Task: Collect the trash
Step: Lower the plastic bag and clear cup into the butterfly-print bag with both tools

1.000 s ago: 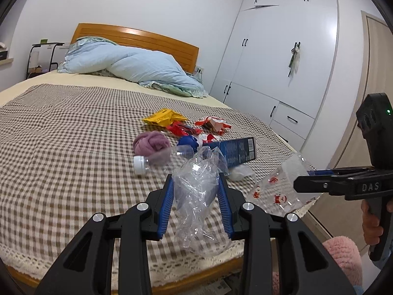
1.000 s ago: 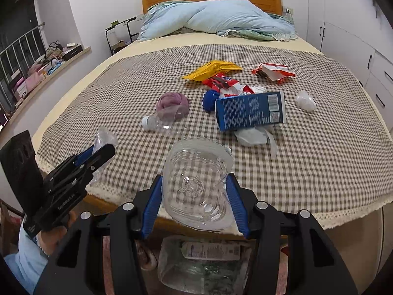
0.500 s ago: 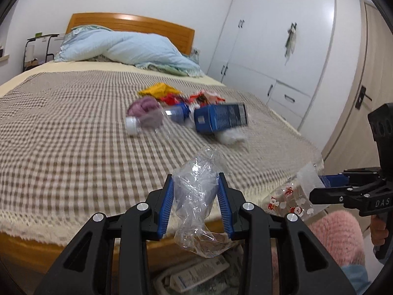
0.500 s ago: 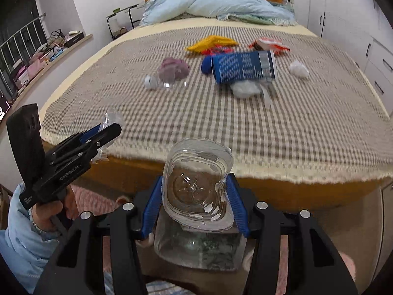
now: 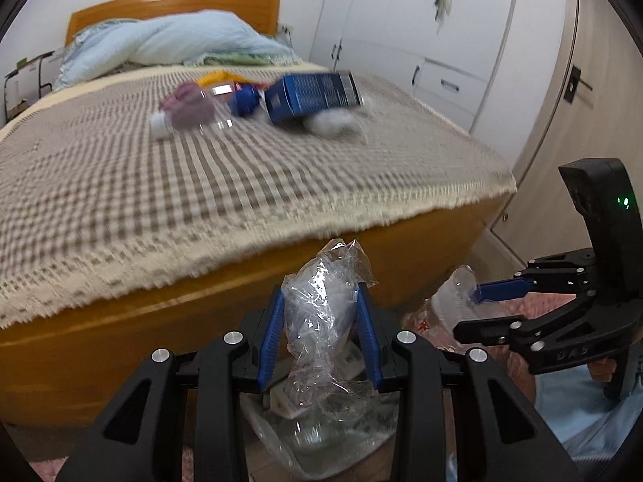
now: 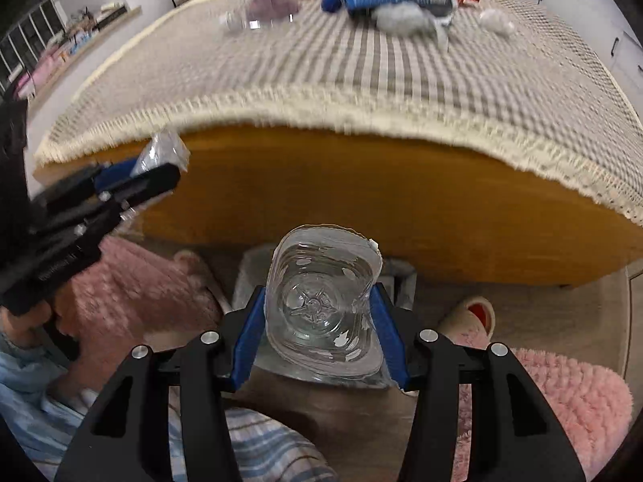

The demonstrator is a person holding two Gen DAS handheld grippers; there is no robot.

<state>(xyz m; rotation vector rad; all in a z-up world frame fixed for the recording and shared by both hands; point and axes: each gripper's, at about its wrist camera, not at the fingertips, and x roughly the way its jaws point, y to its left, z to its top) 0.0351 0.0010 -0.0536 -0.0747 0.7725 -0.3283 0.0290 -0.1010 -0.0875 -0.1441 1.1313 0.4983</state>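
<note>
**Two grippers carry clear plastic litter down past the foot of the bed**

The left gripper (image 5: 319,337) is clamped on a crumpled clear plastic wrapper (image 5: 321,321), its blue pads (image 5: 270,333) pressing the film at mid-height while loose ends spill above and below them. The right gripper (image 6: 319,329) is closed around a clear plastic cup (image 6: 321,301), pinching its sides so that the wall bows inward and the moulded base faces the camera. Both pieces look almost weightless. The wrapper is soft and slick and would likely slide from a light pinch, so a hold on the bunched middle seems soundest. The cup is thin and springy, liable to crease or pop free; a grip low on the wall, near the stiffer base, would probably serve best.

Both items hang below the wooden bed frame (image 5: 201,313), over the floor just in front of it. Directly beneath them sits a clear trash bag (image 5: 321,438) that already holds some packaging, with pink fluffy slippers (image 6: 562,393) beside it.

Up on the checked bedspread (image 5: 120,184), well behind the bed's front edge, more litter waits: a blue carton (image 5: 313,96), a clear bottle (image 5: 189,116), white tissue wads (image 5: 331,122) and a yellow wrapper (image 5: 217,77), all blurred.
</note>
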